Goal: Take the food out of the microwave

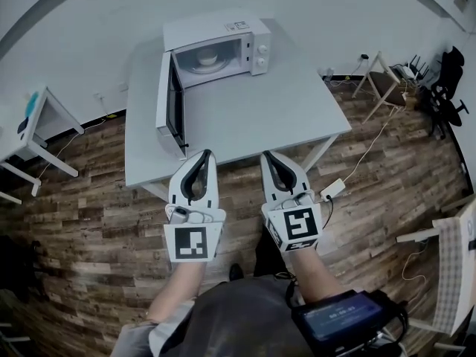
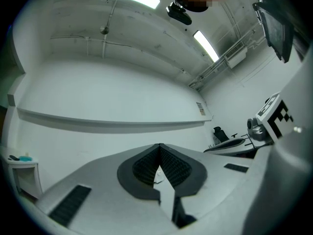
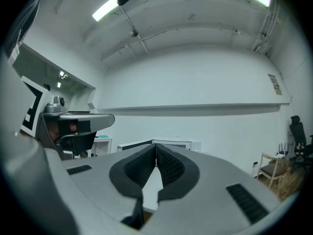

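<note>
Wood-plank floor (image 1: 89, 192) all around, white walls, and a gray table (image 1: 253, 117) sitting in the upper middle of the head view. On the table's far end, a white microwave (image 1: 223, 30) with its door (image 1: 169, 99) swung wide open toward the left. Inside the cavity, the food (image 1: 207, 56). Looks like something pale in a dish, hard to tell more than that from here. Down in the lower middle, left gripper (image 1: 206, 153) and right gripper (image 1: 265, 155) side by side, both pointing up the frame at the table's near edge, well short of the microwave. Both closed, pads pressed tip to tip, nothing pinched in either one. Small white side table (image 1: 16, 141) off at the left edge, a wooden chair (image 1: 383, 84) at the upper right, and a small white box (image 1: 332, 190) on a cable lying on the floor by the table leg.
</note>
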A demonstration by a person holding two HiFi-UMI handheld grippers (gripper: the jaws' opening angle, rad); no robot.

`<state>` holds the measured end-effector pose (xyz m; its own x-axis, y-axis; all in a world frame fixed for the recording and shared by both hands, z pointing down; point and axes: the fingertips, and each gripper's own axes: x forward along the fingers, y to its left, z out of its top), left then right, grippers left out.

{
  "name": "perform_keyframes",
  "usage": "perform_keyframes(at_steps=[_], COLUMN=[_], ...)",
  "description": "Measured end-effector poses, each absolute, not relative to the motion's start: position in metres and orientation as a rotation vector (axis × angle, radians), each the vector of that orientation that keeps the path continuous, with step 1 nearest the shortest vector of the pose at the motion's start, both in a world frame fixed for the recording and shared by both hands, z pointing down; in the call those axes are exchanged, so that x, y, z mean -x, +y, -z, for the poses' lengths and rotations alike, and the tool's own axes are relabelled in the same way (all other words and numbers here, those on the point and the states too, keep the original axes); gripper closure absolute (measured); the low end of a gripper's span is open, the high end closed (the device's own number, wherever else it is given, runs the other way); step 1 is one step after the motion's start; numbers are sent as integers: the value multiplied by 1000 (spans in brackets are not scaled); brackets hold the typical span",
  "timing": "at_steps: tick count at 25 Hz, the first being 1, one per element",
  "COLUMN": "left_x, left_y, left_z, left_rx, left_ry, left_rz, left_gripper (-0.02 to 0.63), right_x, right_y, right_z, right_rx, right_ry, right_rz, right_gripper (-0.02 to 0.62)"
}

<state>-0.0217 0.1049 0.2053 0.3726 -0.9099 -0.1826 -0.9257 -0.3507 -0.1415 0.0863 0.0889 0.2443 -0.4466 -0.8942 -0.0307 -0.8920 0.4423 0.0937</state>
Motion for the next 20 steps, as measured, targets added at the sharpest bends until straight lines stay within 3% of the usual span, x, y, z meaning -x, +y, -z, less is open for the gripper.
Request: perform_keyframes(at_steps=[20], left_x=[-39], left_y=[-114], left_z=[-192], left_rx=[2223], left_ry=[1827], left_rz=[-5], left_gripper=[600], right_x=[-142], right_y=[-152], right_z=[-241], right_rx=[-1394], right_ry=[-2798], right_rz=[116], right_gripper=[588])
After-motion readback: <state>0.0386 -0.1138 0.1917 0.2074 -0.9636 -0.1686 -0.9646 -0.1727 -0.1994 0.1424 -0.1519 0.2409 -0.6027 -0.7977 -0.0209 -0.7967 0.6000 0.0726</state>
